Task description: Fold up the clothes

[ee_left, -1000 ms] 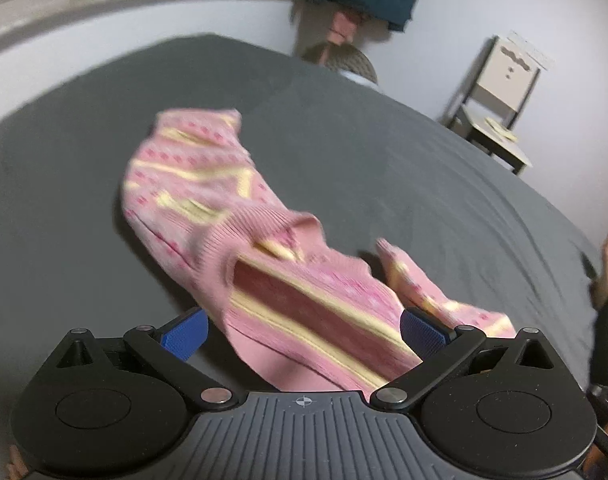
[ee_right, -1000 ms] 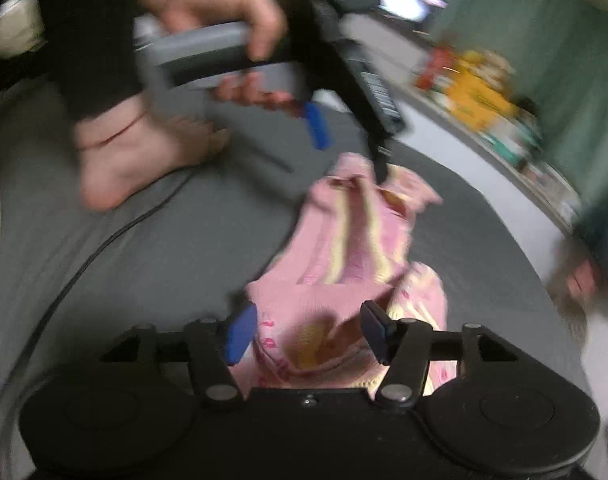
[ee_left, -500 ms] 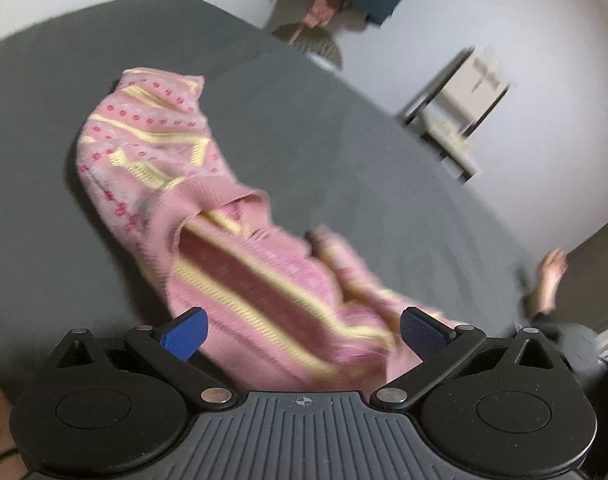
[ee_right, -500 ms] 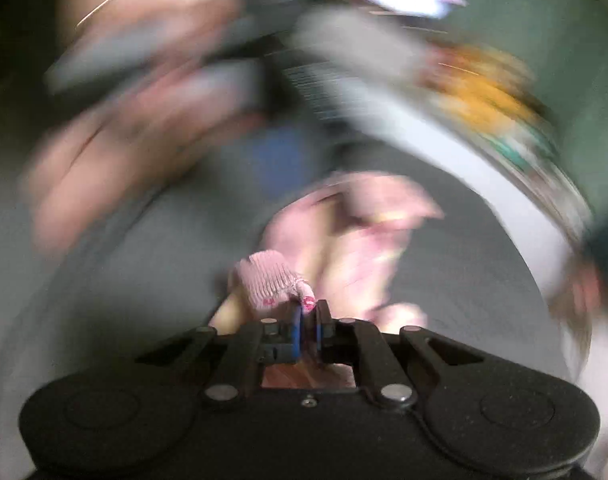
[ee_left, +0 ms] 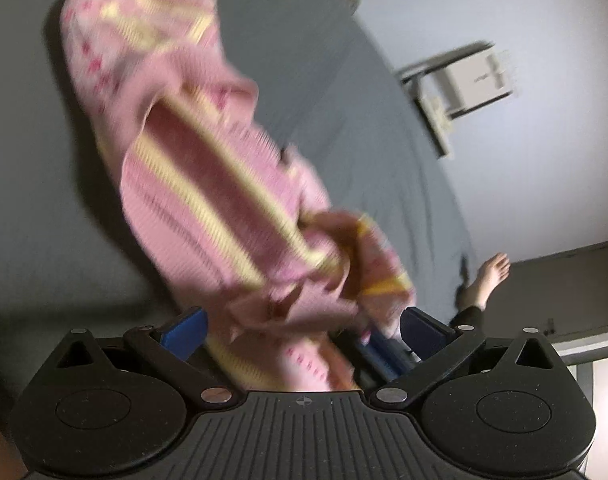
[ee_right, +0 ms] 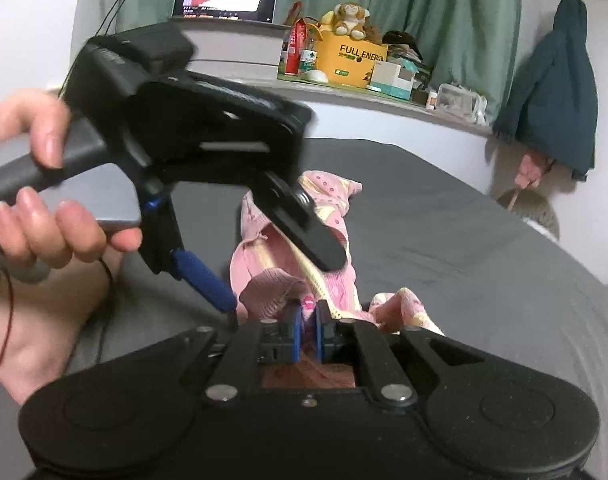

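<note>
Nearest my right camera, the right gripper is clenched on a bunched edge of the pink knit garment, its two blue pads pressed close with a sliver of pink cloth between them. Taking that garment as the landmark: it lies crumpled on the dark grey bed sheet, partly lifted at my end, the patterned far part trailing away along the sheet towards the shelf.

Just above the garment's near end, the left gripper hangs with its fingers spread wide, one blue pad to the left of the cloth and the black finger over it, nothing held. My left camera agrees: left gripper released, the garment running up between its parted pads (this view is motion-blurred, so I cannot tell whether cloth touches either pad). The hand holding that tool sits left of the garment.

Beyond the garment's far end stand a cluttered shelf and a green curtain.

Step in hand, as I judge it: gathering the garment by one edge with the right tongs while the left seeks a second hold. The next move calls for closing the left tongs on a separate edge, well apart from the right's grip, so the cloth can be spread flat before any fold.
</note>
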A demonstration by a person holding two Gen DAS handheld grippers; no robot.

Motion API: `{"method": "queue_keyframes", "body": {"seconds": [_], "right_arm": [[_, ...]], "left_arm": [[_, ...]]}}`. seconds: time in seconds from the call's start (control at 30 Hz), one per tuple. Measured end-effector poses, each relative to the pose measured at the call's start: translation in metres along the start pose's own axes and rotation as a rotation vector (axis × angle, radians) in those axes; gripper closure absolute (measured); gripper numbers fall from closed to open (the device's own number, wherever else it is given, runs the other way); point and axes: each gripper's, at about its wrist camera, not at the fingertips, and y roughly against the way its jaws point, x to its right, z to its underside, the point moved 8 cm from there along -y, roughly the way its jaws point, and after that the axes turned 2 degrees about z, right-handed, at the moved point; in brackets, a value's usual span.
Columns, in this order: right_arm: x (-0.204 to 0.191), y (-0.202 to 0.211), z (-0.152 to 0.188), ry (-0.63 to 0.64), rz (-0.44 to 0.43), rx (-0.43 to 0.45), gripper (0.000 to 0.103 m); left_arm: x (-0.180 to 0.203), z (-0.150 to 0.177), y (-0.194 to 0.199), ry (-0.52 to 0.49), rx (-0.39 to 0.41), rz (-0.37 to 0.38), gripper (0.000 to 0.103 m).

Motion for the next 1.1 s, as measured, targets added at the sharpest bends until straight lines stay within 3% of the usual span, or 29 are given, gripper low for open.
{"method": "queue_keyframes", "body": {"seconds": [0.13,0.2,0.27,0.4,0.53,0.67,0.8,0.93,1.0,1.1], "right_arm": [[-0.005,-0.009,-0.004,0.08,0.144,-0.007,0.095],[-0.005,-0.01,-0.007,0.044,0.132,-0.008,0.095],[-0.007,-0.007,-0.009,-0.003,0.087,-0.002,0.095],[-0.013,0.001,-0.008,0.023,0.098,0.0,0.095],[-0.014,0.006,-0.005,0.068,0.086,0.003,0.095],[-0.016,0.004,-0.004,0.089,0.093,0.007,0.095],[-0.024,-0.003,0.0,0.127,0.096,-0.007,0.095],[-0.031,-0.003,0.004,0.166,0.085,-0.011,0.091],[-0.029,-0.004,0.006,0.16,0.068,-0.024,0.089],[-0.026,-0.002,0.008,0.177,0.035,-0.03,0.066]], "left_arm": [[-0.001,0.003,-0.007,0.15,-0.055,0.037,0.0],[-0.001,0.004,-0.01,0.224,-0.083,0.055,0.0],[0.002,0.007,-0.017,0.284,-0.108,0.024,0.001],[0.013,0.015,-0.025,0.271,-0.102,-0.08,0.001],[0.017,0.017,-0.034,0.289,-0.071,-0.113,0.015],[0.017,0.024,-0.046,0.352,-0.091,-0.098,0.055],[0.016,0.029,-0.056,0.383,-0.078,-0.107,0.062],[0.012,0.032,-0.063,0.381,-0.078,-0.12,0.088],[0.011,0.029,-0.063,0.356,-0.077,-0.121,0.093],[0.009,0.02,-0.059,0.326,-0.044,-0.137,0.095]]}}
